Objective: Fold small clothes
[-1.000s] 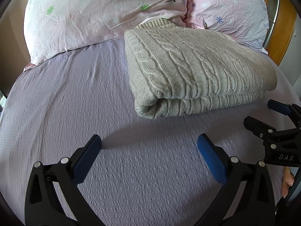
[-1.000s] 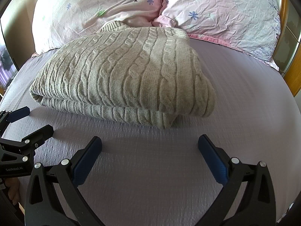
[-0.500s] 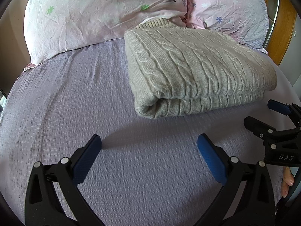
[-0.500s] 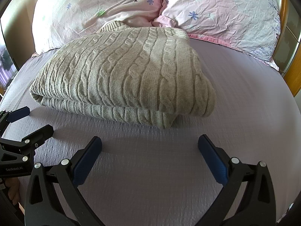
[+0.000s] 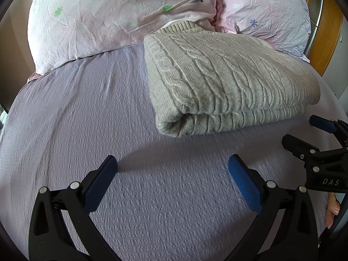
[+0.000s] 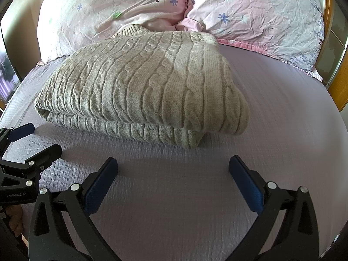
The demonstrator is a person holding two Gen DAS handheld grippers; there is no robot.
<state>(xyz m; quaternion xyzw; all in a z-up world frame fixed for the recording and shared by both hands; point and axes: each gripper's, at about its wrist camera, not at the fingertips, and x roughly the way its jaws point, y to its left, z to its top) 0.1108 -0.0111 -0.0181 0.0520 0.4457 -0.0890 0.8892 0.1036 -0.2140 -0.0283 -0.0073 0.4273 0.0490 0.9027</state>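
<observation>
Cable-knit beige sweater lies folded on waffle-textured bedspread; both grippers' jaws gape empty.

The sweater's far ribbed edge is hidden, tucked against the pillows.

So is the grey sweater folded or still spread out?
Folded: the sweater lies in stacked layers with a rounded fold edge on the bed sheet.

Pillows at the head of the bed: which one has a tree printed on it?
The left pillow, the paler one behind the folded sweater. A dark tree is printed near its inner edge; the pinker right pillow shows only small flowers.
</observation>
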